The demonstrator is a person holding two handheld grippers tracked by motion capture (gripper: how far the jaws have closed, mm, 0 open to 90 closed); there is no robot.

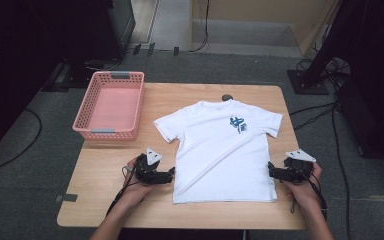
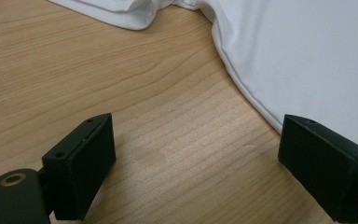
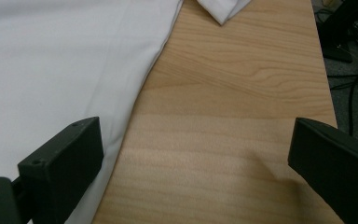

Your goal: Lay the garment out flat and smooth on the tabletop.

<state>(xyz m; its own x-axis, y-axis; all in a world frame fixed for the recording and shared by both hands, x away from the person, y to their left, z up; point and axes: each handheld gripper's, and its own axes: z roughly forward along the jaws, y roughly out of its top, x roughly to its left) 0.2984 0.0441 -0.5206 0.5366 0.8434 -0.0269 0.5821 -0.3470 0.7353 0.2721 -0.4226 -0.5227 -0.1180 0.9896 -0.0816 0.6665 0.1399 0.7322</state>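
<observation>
While both hand-held grippers gape wide, white T-shirt lies flat, blue chest print.

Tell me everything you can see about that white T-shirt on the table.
The white T-shirt lies flat, front up, on the wooden table, collar away from the person, short sleeves spread. It looks like thin, smooth fabric with stitched hems and a small blue print on the chest. An open gripper sits at each lower side, left gripper and right gripper; neither grips it.

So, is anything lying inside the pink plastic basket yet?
No, the pink plastic basket at the table's far left corner shows a bare floor in the high view, and the white T-shirt lies flat on the wood.
</observation>
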